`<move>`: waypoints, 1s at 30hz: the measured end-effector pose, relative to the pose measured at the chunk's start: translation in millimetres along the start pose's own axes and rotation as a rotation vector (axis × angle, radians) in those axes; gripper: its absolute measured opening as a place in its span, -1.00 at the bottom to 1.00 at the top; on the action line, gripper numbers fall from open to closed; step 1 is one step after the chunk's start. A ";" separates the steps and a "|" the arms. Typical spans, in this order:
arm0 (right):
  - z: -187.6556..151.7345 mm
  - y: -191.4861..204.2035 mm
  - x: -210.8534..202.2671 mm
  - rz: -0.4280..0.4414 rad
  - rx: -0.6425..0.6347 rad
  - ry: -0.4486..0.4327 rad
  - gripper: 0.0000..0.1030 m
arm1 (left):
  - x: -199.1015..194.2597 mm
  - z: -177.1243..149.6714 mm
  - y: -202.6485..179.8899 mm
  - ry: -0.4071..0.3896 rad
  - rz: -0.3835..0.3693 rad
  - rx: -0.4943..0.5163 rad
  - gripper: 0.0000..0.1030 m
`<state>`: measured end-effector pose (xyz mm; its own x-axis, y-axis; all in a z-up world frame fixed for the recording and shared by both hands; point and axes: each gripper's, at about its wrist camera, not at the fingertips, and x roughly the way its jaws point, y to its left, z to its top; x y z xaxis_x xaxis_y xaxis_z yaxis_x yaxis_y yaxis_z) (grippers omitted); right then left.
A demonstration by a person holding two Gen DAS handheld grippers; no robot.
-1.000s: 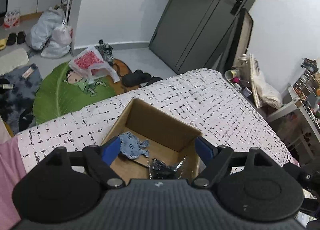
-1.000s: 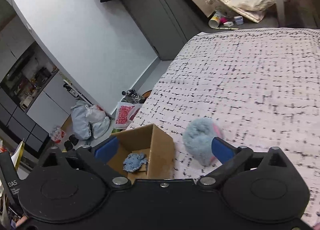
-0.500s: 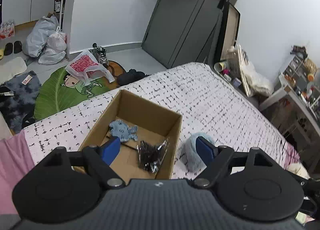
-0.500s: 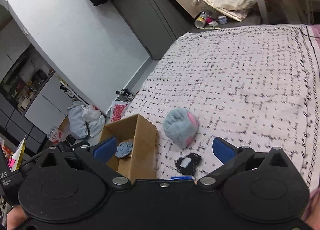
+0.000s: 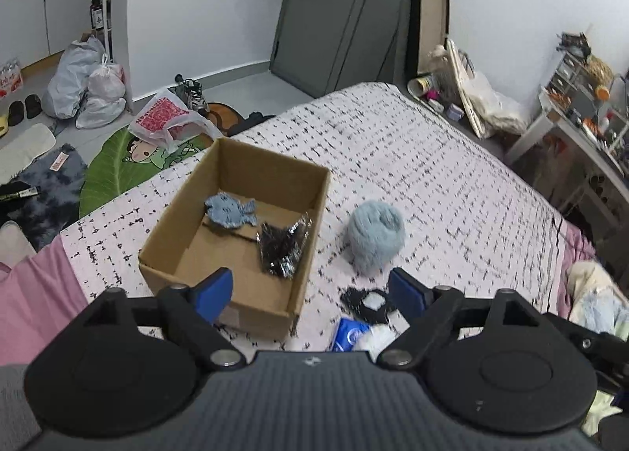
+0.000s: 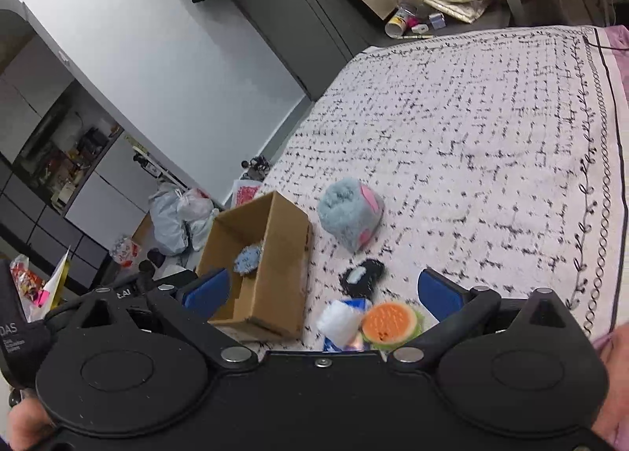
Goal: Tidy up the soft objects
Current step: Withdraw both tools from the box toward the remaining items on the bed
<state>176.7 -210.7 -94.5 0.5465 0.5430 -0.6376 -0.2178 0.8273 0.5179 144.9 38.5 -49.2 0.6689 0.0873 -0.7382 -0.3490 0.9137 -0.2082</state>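
Observation:
An open cardboard box (image 5: 184, 239) (image 6: 275, 274) stands on the bed near its left edge. Inside lie a blue fish plush (image 5: 230, 209) (image 6: 247, 258) and a dark shiny packet (image 5: 283, 250). Right of the box sits a fluffy blue ball (image 5: 375, 237) with pink patches (image 6: 350, 213). Nearer to me lie a small black-and-white piece (image 5: 367, 299) (image 6: 361, 276), a blue-and-white packet (image 5: 352, 335) (image 6: 340, 319) and an orange burger-like toy (image 6: 389, 321). My left gripper (image 5: 310, 290) hovers above the box's near corner, its jaws opening and holding nothing. My right gripper (image 6: 322, 291) is open and holds nothing, above the small items.
The white black-flecked bedspread (image 5: 432, 176) ends at a pink sheet (image 5: 31, 294) on the left. On the floor beyond lie a green leaf rug (image 5: 114, 172) and plastic bags (image 5: 90, 85). Pale plush things (image 5: 597, 301) lie at the bed's right edge. A desk (image 5: 570, 136) stands at the right.
Both grippers have drawn back from the box, which now sits farther off and to the left. The fluffy ball, black piece, packet and orange toy have come into view.

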 end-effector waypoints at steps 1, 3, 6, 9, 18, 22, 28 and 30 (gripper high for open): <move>-0.2 -1.5 -1.4 -0.008 0.005 -0.002 0.99 | -1.5 -2.7 -3.8 -0.001 0.007 0.012 0.70; -1.7 -4.5 -5.3 -0.008 0.009 -0.012 1.00 | -5.0 -6.9 -10.6 -0.004 0.023 0.039 0.71; -4.7 -7.2 -8.4 0.029 0.006 -0.005 1.00 | -8.7 -12.2 -17.7 0.000 0.034 0.056 0.71; -7.2 -9.3 -10.5 0.036 -0.001 0.002 1.00 | -9.8 -15.7 -23.1 0.010 0.051 0.062 0.72; -11.6 -24.3 -8.3 0.019 0.049 0.039 1.00 | -4.2 -28.0 -35.9 0.048 0.087 0.081 0.72; -12.4 -27.9 -6.2 0.016 0.054 0.054 1.00 | -0.1 -32.8 -41.0 0.063 0.101 0.097 0.72; -13.0 -41.6 -0.8 0.070 0.124 0.083 1.00 | 5.6 -36.5 -52.0 0.062 0.101 0.111 0.72; -13.4 -45.5 1.4 0.075 0.141 0.087 1.00 | 8.8 -37.7 -55.6 0.068 0.094 0.103 0.72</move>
<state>176.5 -245.7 -126.6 0.4597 0.6179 -0.6378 -0.1361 0.7588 0.6369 145.5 -26.5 -68.3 0.5894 0.1507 -0.7936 -0.3364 0.9390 -0.0715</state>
